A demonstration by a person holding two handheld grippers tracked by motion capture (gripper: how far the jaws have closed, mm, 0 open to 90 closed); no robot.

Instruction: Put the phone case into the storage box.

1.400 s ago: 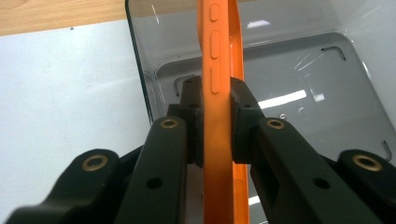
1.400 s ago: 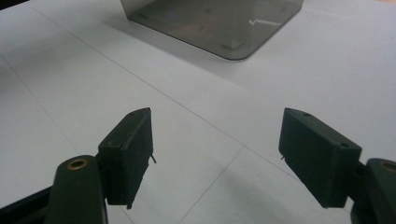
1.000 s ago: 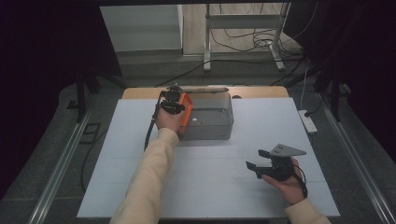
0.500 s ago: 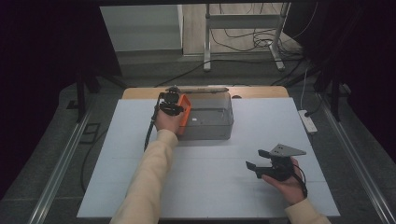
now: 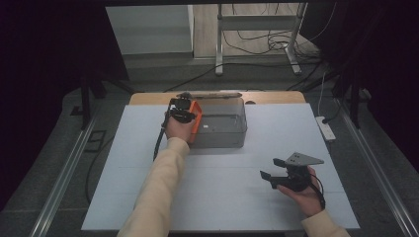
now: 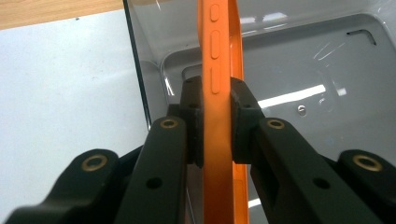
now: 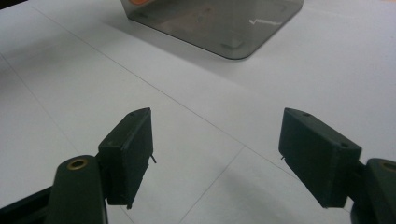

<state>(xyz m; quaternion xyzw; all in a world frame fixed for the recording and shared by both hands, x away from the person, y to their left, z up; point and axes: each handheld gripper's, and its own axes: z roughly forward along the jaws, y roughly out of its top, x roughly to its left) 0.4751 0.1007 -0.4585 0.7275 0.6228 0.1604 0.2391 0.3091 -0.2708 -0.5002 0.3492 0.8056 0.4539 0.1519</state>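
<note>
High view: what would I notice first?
The orange phone case, the brightest thing, is pinched edge-on by the left gripper over the clear box at the table's far side. Nearer you, the right gripper rests with jaws wide open, holding nothing.

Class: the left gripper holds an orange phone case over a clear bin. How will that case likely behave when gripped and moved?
The case is thin, so probably light. It stands straight between the fingers, which suggests it is fairly stiff. Its smooth surface may slip.

Dim high view, dark surroundings, glare streaks on clear bin [image 6: 327,88]
</note>
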